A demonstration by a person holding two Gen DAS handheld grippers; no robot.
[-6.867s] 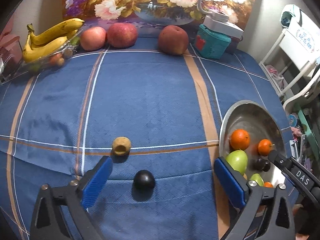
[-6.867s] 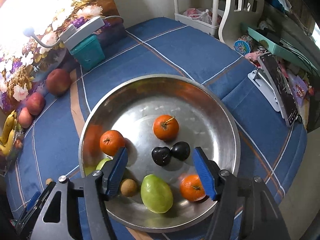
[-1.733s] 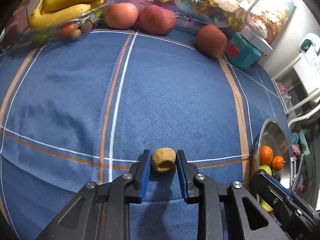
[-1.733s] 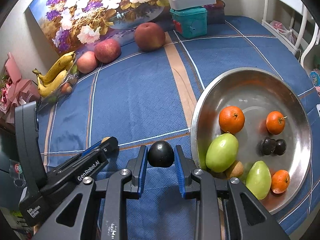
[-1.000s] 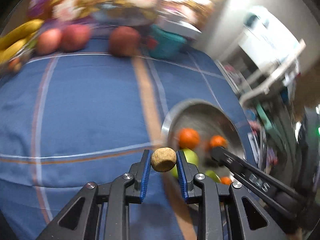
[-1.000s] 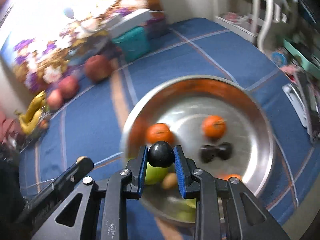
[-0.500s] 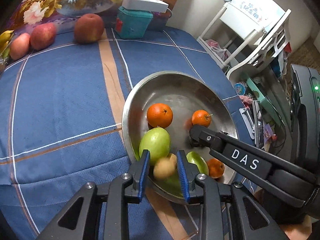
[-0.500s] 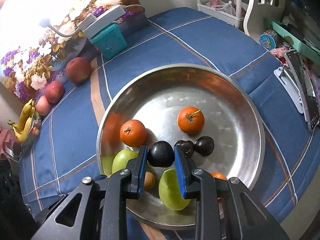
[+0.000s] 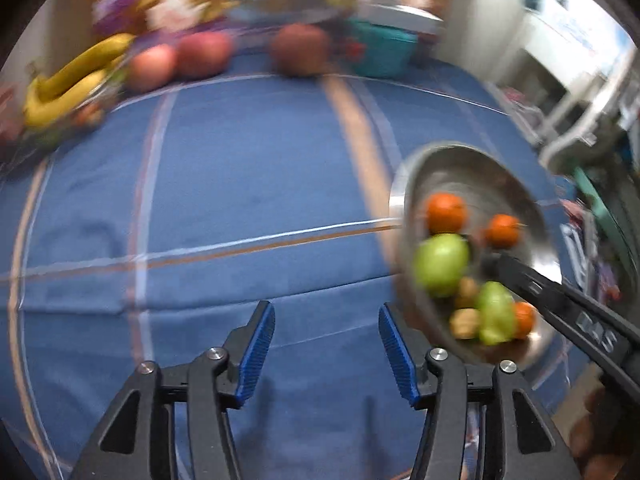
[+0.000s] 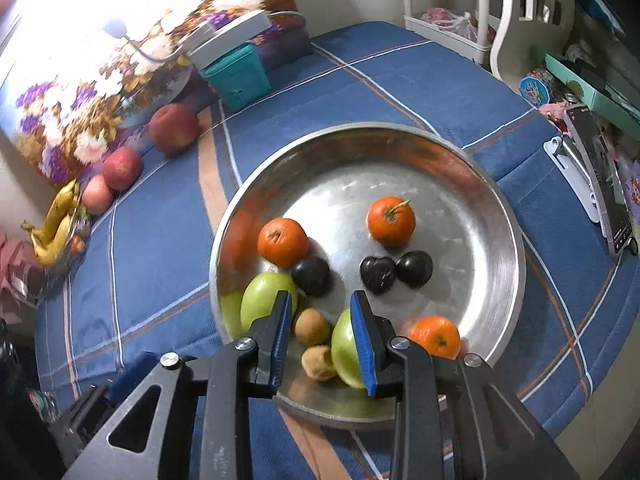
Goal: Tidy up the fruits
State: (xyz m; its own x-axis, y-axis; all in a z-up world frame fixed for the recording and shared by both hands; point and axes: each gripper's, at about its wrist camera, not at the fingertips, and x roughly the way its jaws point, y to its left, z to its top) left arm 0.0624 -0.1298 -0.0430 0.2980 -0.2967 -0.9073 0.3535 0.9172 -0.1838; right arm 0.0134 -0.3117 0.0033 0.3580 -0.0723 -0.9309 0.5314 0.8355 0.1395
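A steel bowl [image 10: 496,208] holds oranges, green fruits, dark plums and two small brown fruits. The dark plum [image 10: 312,275] lies in it next to an orange [image 10: 282,241]; the brown fruit [image 10: 318,362] lies near the front rim. My right gripper [image 10: 322,336] is open and empty, just above the bowl's near side. My left gripper [image 9: 326,354] is open and empty over the blue cloth, left of the bowl [image 9: 464,168]. The left wrist view is blurred.
Three apples [image 10: 174,128] and bananas [image 10: 54,222] sit along the table's far edge by a flower painting. A teal box [image 10: 236,76] stands beside them. A white chair [image 10: 532,4] and clutter lie beyond the table's right edge.
Both grippers have opened and let go of their fruit into the bowl. The left gripper has swung back left over the cloth. The right one has pulled back slightly.
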